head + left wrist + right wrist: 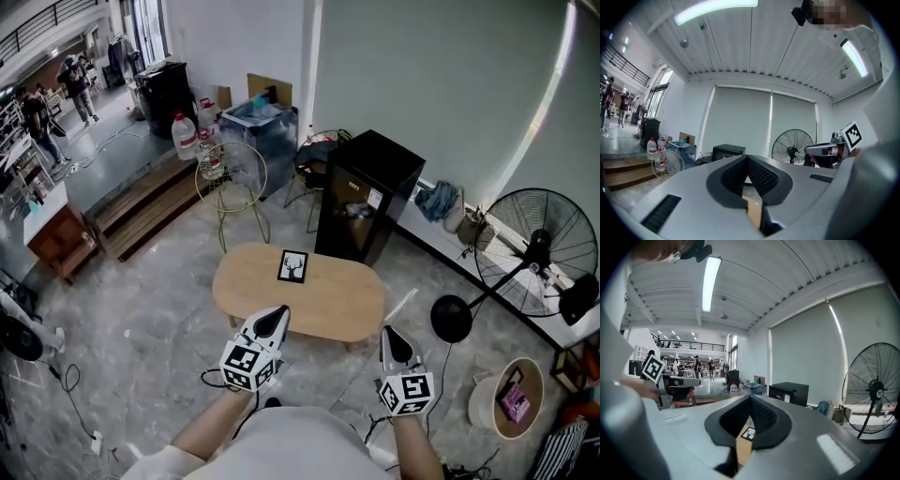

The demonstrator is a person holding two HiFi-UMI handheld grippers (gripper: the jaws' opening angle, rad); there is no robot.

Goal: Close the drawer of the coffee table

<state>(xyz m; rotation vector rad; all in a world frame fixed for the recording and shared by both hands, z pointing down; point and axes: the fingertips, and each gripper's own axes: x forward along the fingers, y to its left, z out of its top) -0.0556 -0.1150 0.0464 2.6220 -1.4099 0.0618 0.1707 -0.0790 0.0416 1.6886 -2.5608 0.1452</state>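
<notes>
The oval wooden coffee table [328, 302] stands on the grey floor just ahead of me, with a small black-framed picture [292, 266] lying on its top. No drawer front shows from this angle. My left gripper [277, 316] is held above the table's near edge, shut with nothing between its jaws. My right gripper [393, 335] hangs beside the table's near right end, also shut and empty. In the left gripper view the jaws [747, 160] meet, and the right gripper [824, 150] shows at the right. The right gripper view shows closed jaws [750, 400] with a strip of tabletop below.
A black cabinet [366, 192] stands behind the table, with a gold wire chair [232, 180] to its left. A standing fan [536, 249] and its round base [451, 319] are at the right, above a round basket [506, 398]. Wooden steps [141, 208] lie at the far left.
</notes>
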